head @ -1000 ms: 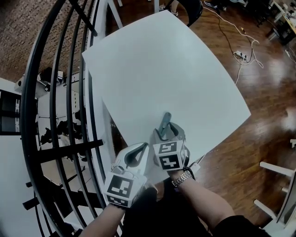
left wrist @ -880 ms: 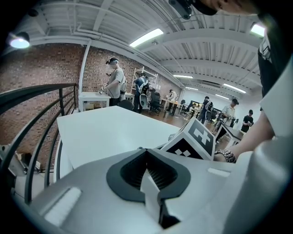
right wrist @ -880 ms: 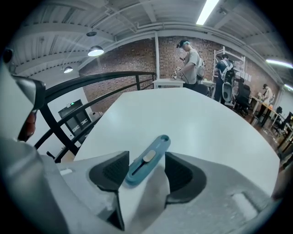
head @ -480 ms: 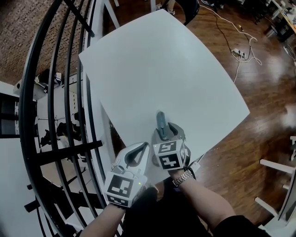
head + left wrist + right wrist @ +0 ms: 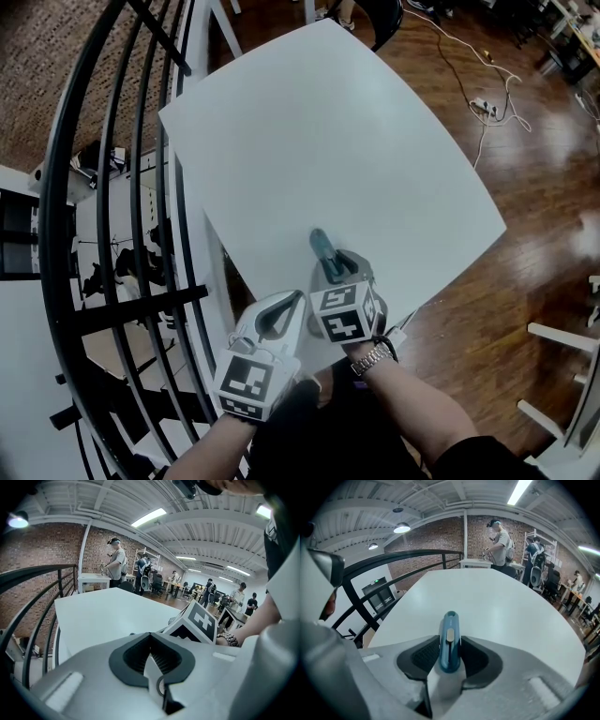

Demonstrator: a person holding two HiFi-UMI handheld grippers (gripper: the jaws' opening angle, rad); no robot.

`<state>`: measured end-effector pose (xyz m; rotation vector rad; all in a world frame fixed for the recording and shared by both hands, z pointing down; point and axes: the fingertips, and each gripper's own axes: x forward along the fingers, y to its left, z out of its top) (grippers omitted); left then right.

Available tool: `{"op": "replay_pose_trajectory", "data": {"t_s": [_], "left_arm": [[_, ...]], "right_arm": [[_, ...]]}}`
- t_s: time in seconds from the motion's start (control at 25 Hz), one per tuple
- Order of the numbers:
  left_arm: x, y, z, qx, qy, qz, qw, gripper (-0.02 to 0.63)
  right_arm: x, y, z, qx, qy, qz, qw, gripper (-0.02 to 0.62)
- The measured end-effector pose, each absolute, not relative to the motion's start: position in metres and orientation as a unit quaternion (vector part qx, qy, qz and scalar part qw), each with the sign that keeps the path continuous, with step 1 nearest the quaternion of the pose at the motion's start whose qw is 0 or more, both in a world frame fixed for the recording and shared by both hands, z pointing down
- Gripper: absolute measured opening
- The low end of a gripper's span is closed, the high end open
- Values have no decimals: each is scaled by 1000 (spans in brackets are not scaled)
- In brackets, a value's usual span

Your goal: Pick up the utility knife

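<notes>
We find the knife point(image 5: 449, 639) close to the near edge of the bench point(image 5: 328, 122). Its long axis runs in line with the right tongs point(image 5: 330, 270), its nose points away from us toward the bench's far side, and its slider faces up.

Right tongs: jaws closing, partway in, and we see one pad against each flank of the knife's rear half.

Left tongs point(image 5: 154, 660): jaws together with nothing between them, just left of the right tongs at the bench's near edge and clear of the knife.
</notes>
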<state>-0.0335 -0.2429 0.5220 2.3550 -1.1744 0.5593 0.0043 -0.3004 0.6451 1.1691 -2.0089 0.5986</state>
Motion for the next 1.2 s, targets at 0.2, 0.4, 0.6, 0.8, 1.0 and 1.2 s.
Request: {"op": "replay_pose_trajectory", "data": {"t_s": [0.2, 0.4, 0.6, 0.8, 1.0, 1.2], "left_arm": [[-35, -244, 520, 852, -429, 200, 222, 17], [-33, -244, 516, 855, -427, 199, 216, 17], [-31, -244, 505, 858, -427, 195, 208, 17], [-29, -240, 495, 863, -425, 188, 197, 17], [-25, -241, 483, 869, -422, 180, 185, 17], [-22, -232, 465, 877, -418, 169, 168, 17]], "right_arm": [[6, -301, 642, 455, -783, 228, 358, 130], [6, -301, 634, 457, -786, 222, 351, 130], [9, -300, 621, 463, -788, 216, 344, 129], [12, -297, 608, 469, -790, 207, 336, 129], [16, -297, 588, 477, -793, 195, 324, 129], [19, -288, 561, 489, -797, 179, 307, 129]]}}
